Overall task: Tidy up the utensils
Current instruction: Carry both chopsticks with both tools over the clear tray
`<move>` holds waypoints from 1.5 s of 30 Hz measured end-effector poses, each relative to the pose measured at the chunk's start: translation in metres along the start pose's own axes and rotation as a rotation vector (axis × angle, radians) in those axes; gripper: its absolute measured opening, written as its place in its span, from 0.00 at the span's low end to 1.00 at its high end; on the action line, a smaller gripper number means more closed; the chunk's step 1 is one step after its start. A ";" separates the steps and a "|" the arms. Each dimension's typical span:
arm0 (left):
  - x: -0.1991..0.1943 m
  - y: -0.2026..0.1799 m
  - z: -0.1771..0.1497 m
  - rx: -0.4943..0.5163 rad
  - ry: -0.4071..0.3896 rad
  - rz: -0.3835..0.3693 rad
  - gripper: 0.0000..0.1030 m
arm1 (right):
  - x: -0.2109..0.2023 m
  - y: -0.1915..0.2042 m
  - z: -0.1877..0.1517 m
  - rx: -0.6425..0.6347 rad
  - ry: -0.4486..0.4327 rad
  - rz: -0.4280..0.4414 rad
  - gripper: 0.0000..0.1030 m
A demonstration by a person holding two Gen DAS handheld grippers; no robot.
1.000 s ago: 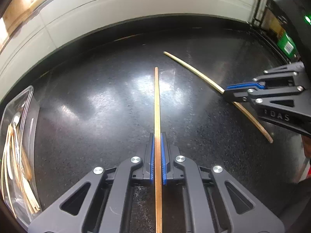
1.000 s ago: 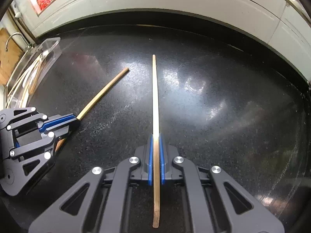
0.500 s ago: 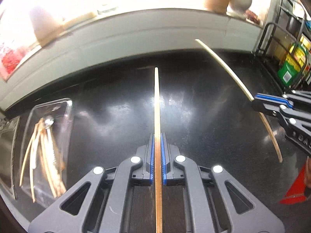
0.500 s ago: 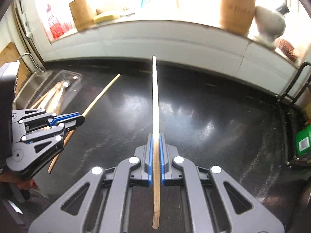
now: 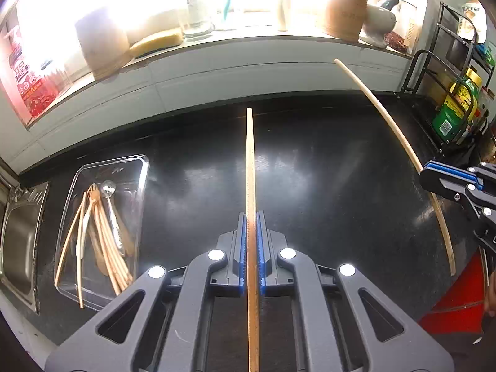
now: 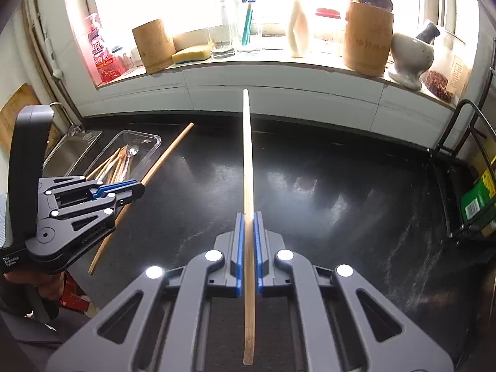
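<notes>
My left gripper (image 5: pixel 251 217) is shut on a long wooden chopstick (image 5: pixel 250 167) that points straight ahead, held in the air above the black counter (image 5: pixel 325 192). My right gripper (image 6: pixel 247 217) is shut on a second, paler chopstick (image 6: pixel 247 155), also lifted off the counter. In the left wrist view the right gripper (image 5: pixel 424 175) shows at the right edge with its chopstick (image 5: pixel 390 124). The right wrist view has the left gripper (image 6: pixel 141 187) at the left with its chopstick (image 6: pixel 169 152). A clear plastic tray (image 5: pixel 136 167) at the left holds several wooden utensils and a metal spoon (image 5: pixel 109 189).
A steel sink (image 5: pixel 18 235) lies left of the tray. The windowsill behind the counter carries wooden holders (image 6: pixel 367 43), jars, a bottle, a sponge and a mortar (image 6: pixel 412 55). A black wire rack (image 5: pixel 446 105) with bottles stands at the counter's right end.
Both grippers have risen from the counter with their chopsticks. The views now take in the tray, the sink and the windowsill.
</notes>
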State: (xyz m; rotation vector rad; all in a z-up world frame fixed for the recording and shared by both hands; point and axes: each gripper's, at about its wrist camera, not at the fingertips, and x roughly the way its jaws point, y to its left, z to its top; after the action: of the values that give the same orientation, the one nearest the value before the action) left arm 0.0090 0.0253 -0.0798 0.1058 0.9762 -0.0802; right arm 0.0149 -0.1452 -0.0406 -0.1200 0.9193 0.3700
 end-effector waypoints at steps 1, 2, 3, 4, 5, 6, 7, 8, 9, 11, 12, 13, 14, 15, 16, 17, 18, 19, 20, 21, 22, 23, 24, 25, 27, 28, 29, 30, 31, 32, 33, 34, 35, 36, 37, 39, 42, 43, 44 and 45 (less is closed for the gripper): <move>-0.002 0.005 -0.001 -0.002 -0.001 0.002 0.05 | 0.002 0.003 0.001 0.007 0.007 0.002 0.07; -0.003 0.012 -0.001 -0.003 -0.006 0.003 0.05 | 0.003 0.011 0.004 0.012 0.011 0.005 0.07; -0.005 0.021 -0.001 -0.007 -0.012 0.003 0.05 | 0.004 0.017 0.005 0.008 0.010 0.004 0.07; -0.006 0.028 -0.001 -0.013 -0.015 0.005 0.05 | 0.005 0.023 0.007 0.001 0.010 0.005 0.07; -0.007 0.037 -0.001 -0.023 -0.014 0.010 0.05 | 0.007 0.031 0.009 -0.007 0.011 0.004 0.07; -0.008 0.048 -0.002 -0.036 -0.014 0.013 0.05 | 0.008 0.040 0.013 -0.013 0.009 0.006 0.07; -0.009 0.055 -0.003 -0.045 -0.015 0.016 0.05 | 0.009 0.048 0.015 -0.018 0.006 0.009 0.07; -0.011 0.064 -0.004 -0.054 -0.017 0.021 0.05 | 0.010 0.055 0.018 -0.025 0.005 0.012 0.07; -0.013 0.075 -0.006 -0.065 -0.019 0.027 0.05 | 0.012 0.065 0.022 -0.031 0.003 0.017 0.07; -0.015 0.093 -0.009 -0.091 -0.019 0.035 0.05 | 0.017 0.082 0.027 -0.041 0.005 0.031 0.07; -0.017 0.104 -0.012 -0.105 -0.020 0.043 0.05 | 0.021 0.092 0.030 -0.051 0.005 0.036 0.07; -0.018 0.114 -0.015 -0.118 -0.019 0.050 0.05 | 0.024 0.101 0.034 -0.060 0.006 0.043 0.07; -0.020 0.124 -0.017 -0.131 -0.017 0.057 0.05 | 0.029 0.114 0.038 -0.075 0.011 0.058 0.07; -0.021 0.136 -0.021 -0.148 -0.015 0.066 0.05 | 0.032 0.122 0.041 -0.084 0.012 0.067 0.07; -0.023 0.145 -0.024 -0.162 -0.013 0.073 0.05 | 0.035 0.132 0.043 -0.096 0.015 0.077 0.07; -0.024 0.156 -0.028 -0.179 -0.011 0.082 0.05 | 0.039 0.141 0.046 -0.107 0.016 0.086 0.07; -0.026 0.166 -0.031 -0.195 -0.009 0.089 0.05 | 0.044 0.153 0.050 -0.119 0.017 0.100 0.07; -0.028 0.178 -0.035 -0.213 -0.009 0.100 0.05 | 0.047 0.163 0.052 -0.126 0.019 0.109 0.07; -0.029 0.189 -0.039 -0.226 -0.008 0.108 0.05 | 0.052 0.174 0.055 -0.134 0.022 0.120 0.07; -0.031 0.201 -0.044 -0.239 -0.006 0.119 0.05 | 0.056 0.184 0.057 -0.141 0.025 0.130 0.07; -0.032 0.209 -0.047 -0.250 -0.004 0.126 0.05 | 0.060 0.195 0.059 -0.149 0.029 0.141 0.07; -0.034 0.218 -0.051 -0.261 -0.003 0.131 0.05 | 0.066 0.208 0.062 -0.159 0.034 0.153 0.07; -0.036 0.230 -0.056 -0.273 -0.001 0.141 0.05 | 0.068 0.217 0.063 -0.167 0.036 0.162 0.07; -0.037 0.236 -0.058 -0.281 0.000 0.147 0.05 | 0.072 0.226 0.064 -0.174 0.040 0.173 0.07; -0.038 0.257 -0.066 -0.303 0.006 0.161 0.05 | 0.082 0.246 0.067 -0.183 0.051 0.192 0.07; -0.038 0.265 -0.069 -0.311 0.010 0.163 0.05 | 0.087 0.254 0.069 -0.184 0.059 0.199 0.07; -0.038 0.275 -0.072 -0.322 0.016 0.164 0.05 | 0.091 0.261 0.070 -0.180 0.066 0.207 0.07; -0.036 0.283 -0.074 -0.329 0.020 0.164 0.05 | 0.097 0.269 0.071 -0.175 0.075 0.217 0.07; -0.036 0.286 -0.075 -0.332 0.024 0.162 0.05 | 0.101 0.275 0.072 -0.169 0.080 0.220 0.07; -0.034 0.293 -0.076 -0.334 0.030 0.158 0.05 | 0.107 0.282 0.074 -0.162 0.087 0.222 0.07; -0.032 0.296 -0.077 -0.334 0.032 0.155 0.05 | 0.110 0.284 0.074 -0.155 0.091 0.222 0.07; -0.030 0.300 -0.077 -0.330 0.035 0.149 0.05 | 0.113 0.288 0.075 -0.148 0.095 0.223 0.07; -0.028 0.303 -0.076 -0.325 0.038 0.144 0.05 | 0.116 0.290 0.076 -0.143 0.098 0.222 0.07; -0.024 0.306 -0.076 -0.320 0.043 0.133 0.05 | 0.120 0.293 0.076 -0.136 0.105 0.220 0.07; -0.022 0.306 -0.075 -0.317 0.046 0.127 0.05 | 0.123 0.295 0.077 -0.129 0.110 0.217 0.07; -0.014 0.308 -0.073 -0.307 0.056 0.108 0.05 | 0.127 0.298 0.077 -0.119 0.119 0.208 0.07; -0.003 0.310 -0.070 -0.297 0.069 0.081 0.05 | 0.137 0.299 0.077 -0.097 0.142 0.193 0.07; 0.000 0.310 -0.069 -0.296 0.073 0.075 0.05 | 0.141 0.298 0.077 -0.090 0.151 0.186 0.07; 0.005 0.311 -0.068 -0.294 0.079 0.066 0.05 | 0.144 0.298 0.078 -0.082 0.158 0.181 0.07; 0.008 0.312 -0.067 -0.292 0.083 0.060 0.05 | 0.146 0.297 0.078 -0.075 0.163 0.178 0.07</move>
State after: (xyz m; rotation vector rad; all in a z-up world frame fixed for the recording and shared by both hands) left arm -0.0059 0.3431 -0.1074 -0.1316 1.0567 0.1227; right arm 0.0464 0.1897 -0.0927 -0.1393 1.0805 0.5669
